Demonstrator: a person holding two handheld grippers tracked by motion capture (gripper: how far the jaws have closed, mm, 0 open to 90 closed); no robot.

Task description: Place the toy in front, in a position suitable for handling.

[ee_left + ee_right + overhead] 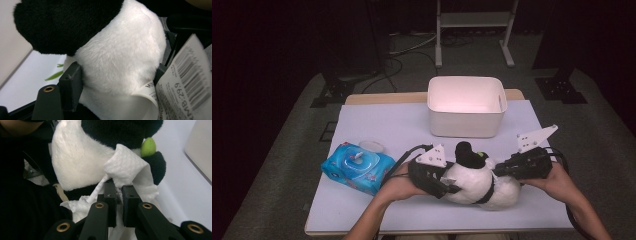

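A black and white panda plush (pixel 477 182) lies near the table's front edge between my two grippers. My left gripper (pixel 451 188) comes in from the left. In the left gripper view its jaws (pixel 115 75) stand on either side of the plush's white body (pixel 120 57), with the pads pressed into the fur. A paper tag with a barcode (pixel 185 85) hangs beside the right jaw. My right gripper (pixel 498 172) reaches in from the right and is shut (pixel 119 195) on a crumpled white wipe (pixel 127 167) held against the plush (pixel 77 162).
A blue pack of wet wipes (pixel 357 167) lies left of the plush, with a small round clear lid (pixel 372 146) just behind it. A white open bin (pixel 464 125) stands at the back centre. A person's hands hold both grippers at the front edge.
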